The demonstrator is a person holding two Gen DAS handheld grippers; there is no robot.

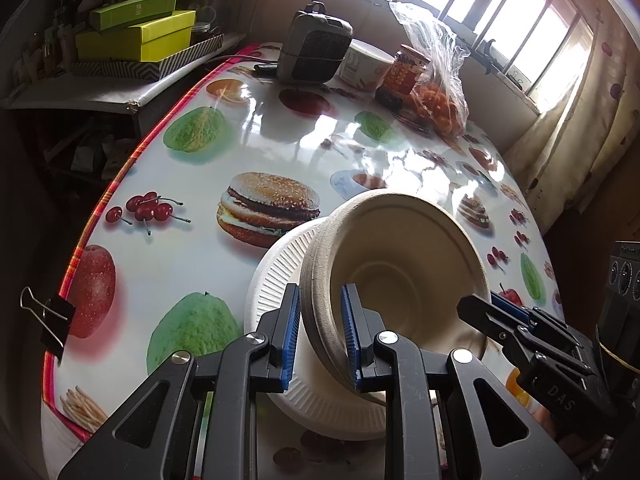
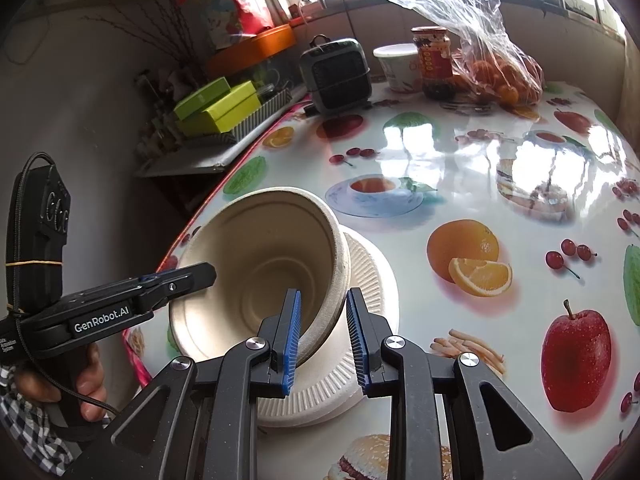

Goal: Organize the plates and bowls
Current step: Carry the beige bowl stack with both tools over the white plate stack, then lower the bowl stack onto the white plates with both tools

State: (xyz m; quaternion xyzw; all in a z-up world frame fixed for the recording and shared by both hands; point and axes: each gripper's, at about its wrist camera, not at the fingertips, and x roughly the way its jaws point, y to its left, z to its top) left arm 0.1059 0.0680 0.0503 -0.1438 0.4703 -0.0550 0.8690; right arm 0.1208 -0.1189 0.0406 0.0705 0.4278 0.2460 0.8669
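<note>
A nested stack of beige paper bowls [image 1: 400, 248] [image 2: 260, 248] tilts on its side atop a pile of white ribbed plates [image 1: 272, 276] [image 2: 368, 276] near the table's front edge. My left gripper [image 1: 320, 334] is shut on the bowls' rim, one blue pad inside and one outside; it also shows in the right wrist view [image 2: 200, 274] at the far side of the rim. My right gripper [image 2: 323, 336] holds the opposite side of the same rim, with its tips closed on the thick edge. It appears at the right [image 1: 486, 306] in the left wrist view.
The fruit-print tablecloth [image 2: 500, 184] covers the table. At the back stand a small grey heater [image 1: 316, 44], a white tub [image 1: 366, 66], a red-labelled jar [image 2: 434, 60] and a bag of oranges [image 2: 500, 68]. Green boxes [image 1: 136, 36] sit on a side shelf. A binder clip [image 1: 52, 316] grips the table's left edge.
</note>
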